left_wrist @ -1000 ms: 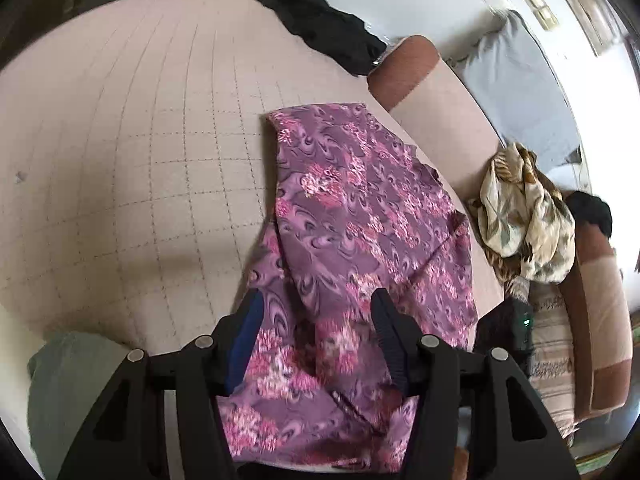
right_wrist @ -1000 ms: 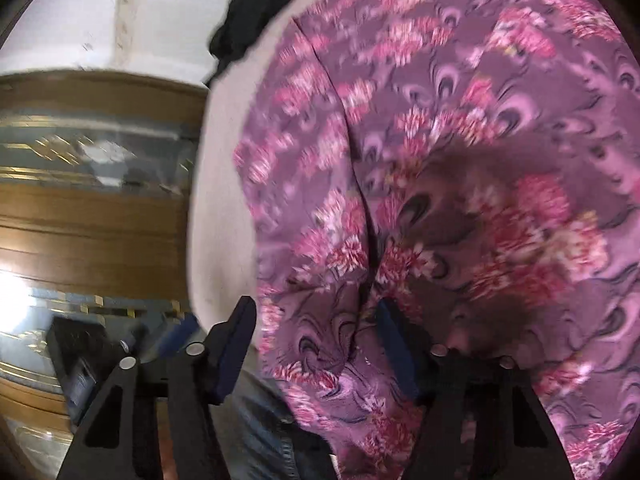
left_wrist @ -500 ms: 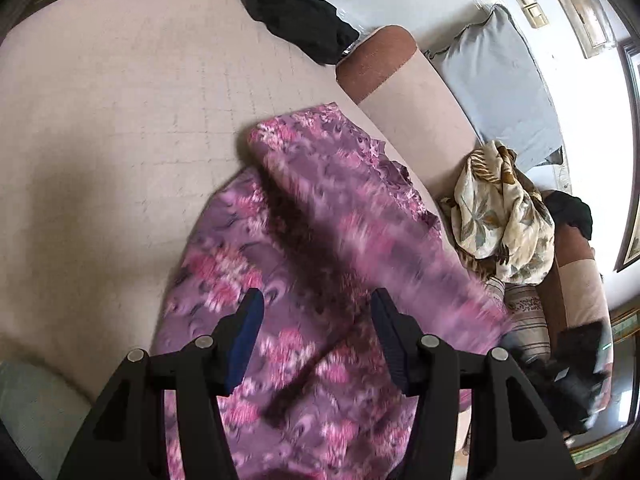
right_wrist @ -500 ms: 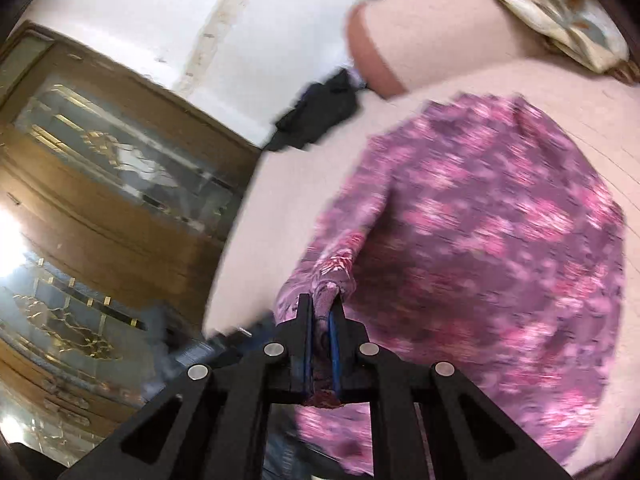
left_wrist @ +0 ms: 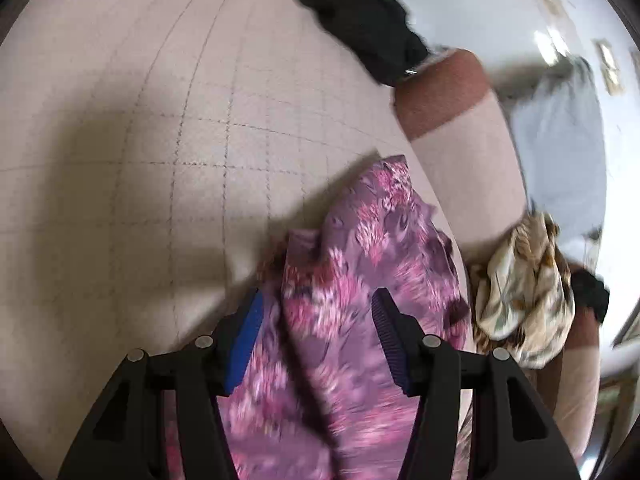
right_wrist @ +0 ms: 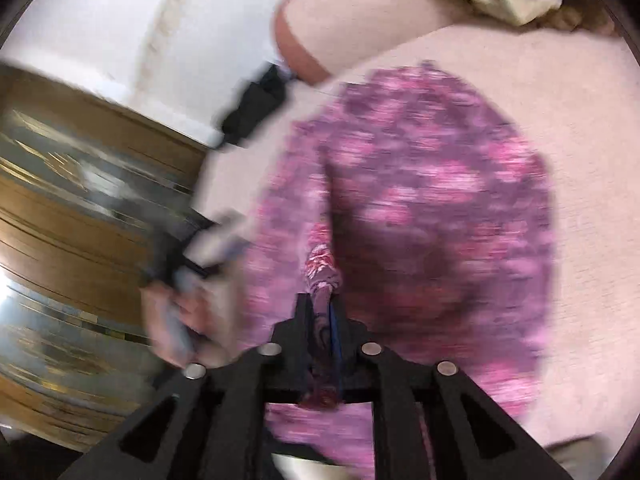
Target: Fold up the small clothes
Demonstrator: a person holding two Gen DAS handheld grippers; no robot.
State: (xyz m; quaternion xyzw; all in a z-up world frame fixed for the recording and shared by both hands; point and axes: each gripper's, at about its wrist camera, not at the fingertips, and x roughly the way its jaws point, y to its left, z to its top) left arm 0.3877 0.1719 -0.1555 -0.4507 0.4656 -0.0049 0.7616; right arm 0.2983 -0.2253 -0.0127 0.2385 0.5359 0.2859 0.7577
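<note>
Left hand-held gripper (left_wrist: 316,312) gapes wide — right hand-held gripper (right_wrist: 322,312) nearly closed, pinching cloth.

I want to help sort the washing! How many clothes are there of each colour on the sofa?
Purple and pink flowery: 1, the garment pinched in the right gripper
Black: 2, a heap at the back and a smaller piece at the right
Cream and brown leafy: 1, a bundle
Total: 4

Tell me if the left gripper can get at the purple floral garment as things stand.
Probably yes: the left gripper is open, the purple floral garment lies right between its fingers, and nothing covers it. The right gripper pinches another part.
</note>
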